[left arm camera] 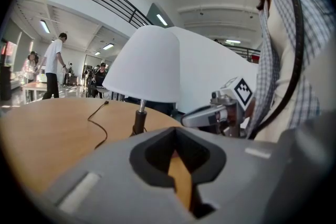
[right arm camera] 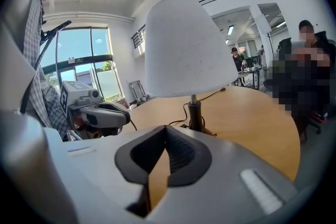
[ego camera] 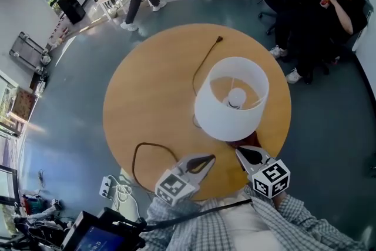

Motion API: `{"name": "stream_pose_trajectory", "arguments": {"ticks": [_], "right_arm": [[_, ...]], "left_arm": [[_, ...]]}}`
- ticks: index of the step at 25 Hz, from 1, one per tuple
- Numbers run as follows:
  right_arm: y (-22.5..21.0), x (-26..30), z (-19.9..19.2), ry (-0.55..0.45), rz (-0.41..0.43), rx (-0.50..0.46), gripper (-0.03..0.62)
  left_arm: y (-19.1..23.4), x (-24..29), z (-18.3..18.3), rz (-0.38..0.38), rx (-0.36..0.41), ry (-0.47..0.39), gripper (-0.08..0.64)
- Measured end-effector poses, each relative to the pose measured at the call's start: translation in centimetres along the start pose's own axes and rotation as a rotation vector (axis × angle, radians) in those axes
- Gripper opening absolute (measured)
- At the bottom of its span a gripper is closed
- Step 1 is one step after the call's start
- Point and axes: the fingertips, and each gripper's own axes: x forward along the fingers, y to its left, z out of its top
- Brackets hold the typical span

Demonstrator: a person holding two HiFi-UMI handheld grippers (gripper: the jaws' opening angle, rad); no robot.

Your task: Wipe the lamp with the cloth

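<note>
Head view: lamp (ego camera: 231,98) just beyond left tool (ego camera: 210,158), right tool (ego camera: 238,152).

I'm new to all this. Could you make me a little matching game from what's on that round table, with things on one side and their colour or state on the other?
1 lampshade
2 table
3 lamp cord
4 left gripper

a light brown wood
b jaws shut, nothing held
c white
d thin, dark, lying on the tabletop

Pairs: 1-c, 2-a, 3-d, 4-b
</note>
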Motion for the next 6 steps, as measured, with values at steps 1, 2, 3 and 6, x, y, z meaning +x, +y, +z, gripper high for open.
{"name": "stream_pose_trajectory", "arguments": {"ticks": [1, 2, 3, 6], "right_arm": [[0.03, 0.01, 0.04, 0.0, 0.0, -0.002, 0.003], [0.08, 0.03, 0.07, 0.001, 0.0, -0.005, 0.003], [0.14, 0.05, 0.08, 0.003, 0.0, -0.009, 0.003], [0.26, 0.09, 0.03, 0.009, 0.002, -0.016, 0.003]], "left_arm": [[-0.04, 0.0, 0.08, -0.001, -0.001, 0.001, 0.005], [-0.02, -0.03, 0.1, -0.002, -0.002, -0.001, 0.005], [0.0, -0.07, 0.1, -0.001, -0.002, -0.004, 0.005], [-0.11, -0.14, 0.29, -0.002, -0.009, -0.007, 0.005]]}}
